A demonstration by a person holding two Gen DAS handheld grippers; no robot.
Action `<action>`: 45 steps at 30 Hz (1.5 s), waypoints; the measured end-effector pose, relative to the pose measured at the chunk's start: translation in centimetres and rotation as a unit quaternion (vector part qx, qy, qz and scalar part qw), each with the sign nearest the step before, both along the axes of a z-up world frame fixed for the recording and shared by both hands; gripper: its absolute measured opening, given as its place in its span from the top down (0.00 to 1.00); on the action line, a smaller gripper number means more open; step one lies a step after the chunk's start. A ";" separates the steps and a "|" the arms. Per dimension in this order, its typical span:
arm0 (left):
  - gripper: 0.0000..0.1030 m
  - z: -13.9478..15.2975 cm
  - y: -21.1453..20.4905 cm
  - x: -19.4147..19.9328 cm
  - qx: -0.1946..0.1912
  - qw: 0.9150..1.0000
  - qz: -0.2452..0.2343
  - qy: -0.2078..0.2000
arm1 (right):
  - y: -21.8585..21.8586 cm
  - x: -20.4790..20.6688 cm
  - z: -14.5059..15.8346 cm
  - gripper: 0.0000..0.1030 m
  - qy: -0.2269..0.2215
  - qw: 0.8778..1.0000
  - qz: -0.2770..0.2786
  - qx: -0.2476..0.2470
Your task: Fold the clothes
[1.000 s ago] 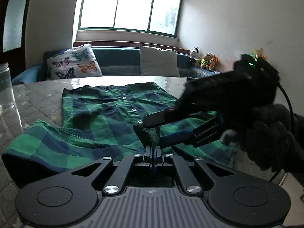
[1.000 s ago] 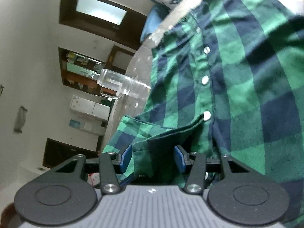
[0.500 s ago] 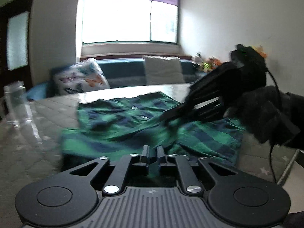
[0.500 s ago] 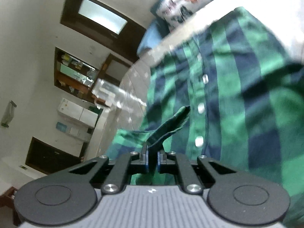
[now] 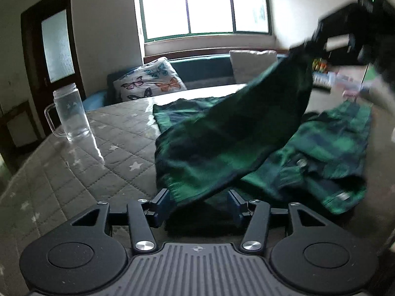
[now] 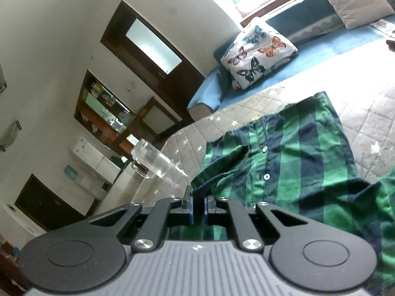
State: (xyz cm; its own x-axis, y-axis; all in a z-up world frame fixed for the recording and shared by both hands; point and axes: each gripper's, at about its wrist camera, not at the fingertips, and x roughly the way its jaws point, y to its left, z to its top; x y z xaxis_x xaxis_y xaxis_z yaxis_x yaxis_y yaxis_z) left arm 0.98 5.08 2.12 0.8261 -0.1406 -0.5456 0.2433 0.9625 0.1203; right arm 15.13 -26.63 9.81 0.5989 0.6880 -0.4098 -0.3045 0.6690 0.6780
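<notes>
Left wrist view: a grey quilted bench (image 5: 81,162) with star print carries a glass mug (image 5: 70,113); behind it are a sofa with a butterfly cushion (image 5: 150,80) and a bright window (image 5: 205,7). The green plaid shirt (image 5: 328,148) lies on the bench, one blurred part lifted toward the right tongs (image 5: 350,37). The left tongs (image 5: 198,203) stand apart, cloth hanging between them.

Right wrist view: the same bench (image 6: 365,113), mug (image 6: 150,160) and cushion (image 6: 256,54), and a dark door (image 6: 153,46). The right tongs (image 6: 198,206) are clamped on a shirt (image 6: 291,162) fold.
</notes>
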 end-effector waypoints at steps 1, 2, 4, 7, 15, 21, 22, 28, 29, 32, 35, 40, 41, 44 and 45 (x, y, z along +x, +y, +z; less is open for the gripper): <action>0.47 -0.1 0.1 0.2 0.000 1.000 0.003 0.003 | -0.1 -0.2 0.4 0.94 -0.006 1.000 -0.001 0.001; 0.47 -0.2 0.2 0.5 -0.001 1.000 0.006 0.006 | -0.3 -0.4 0.9 0.94 -0.012 1.000 -0.001 0.002; 0.49 -0.4 0.5 0.9 0.001 1.000 0.012 0.006 | -0.5 -0.7 1.6 0.94 -0.024 1.000 -0.002 0.005; 0.56 -0.7 0.6 1.2 0.000 1.000 0.019 0.010 | -1.0 -1.1 2.2 0.94 -0.037 0.999 -0.006 0.005; 0.81 -0.9 0.3 0.4 0.007 1.000 0.005 -0.001 | -3.0 -2.3 2.2 0.94 -0.049 0.998 -0.036 -0.034; 0.92 -1.0 -0.5 -0.2 0.036 0.999 -0.020 -0.005 | -4.4 -1.6 -3.2 0.94 0.008 0.991 -0.070 -0.115; 0.93 -1.1 -0.7 -0.2 0.044 0.999 -0.023 -0.003 | -4.2 -1.4 -4.2 0.94 0.019 0.989 -0.071 -0.126; 0.93 -0.9 -0.3 -0.4 0.057 0.998 -0.034 0.013 | -3.2 -0.9 -8.1 0.94 0.048 0.981 -0.067 -0.173; 0.93 -0.8 -0.2 -0.4 0.058 0.998 -0.036 0.015 | -3.2 -1.0 -8.0 0.94 0.042 0.982 -0.066 -0.171; 0.89 -0.4 0.4 -0.6 0.054 0.997 -0.043 0.028 | -3.0 -0.9 -7.3 0.93 0.026 0.983 -0.061 -0.170; 0.89 0.6 1.3 -0.9 0.042 0.997 -0.049 0.032 | -3.1 -0.7 -7.3 0.86 0.024 0.981 -0.061 -0.184; 0.88 3.5 2.3 -0.2 0.016 0.999 -0.046 0.012 | -4.1 -0.5 -8.4 0.80 0.050 0.979 -0.057 -0.187; 0.88 4.0 2.4 0.2 0.009 0.999 -0.042 0.007 | -4.1 -0.4 -8.4 0.76 0.050 0.979 -0.058 -0.188; 0.87 5.1 1.9 2.1 -0.021 0.999 -0.045 0.001 | -4.3 -0.1 -8.5 0.76 0.047 0.978 -0.060 -0.192; 0.87 5.3 1.6 2.9 -0.032 0.998 -0.048 0.000 | -4.3 0.0 -8.4 0.76 0.046 0.978 -0.061 -0.195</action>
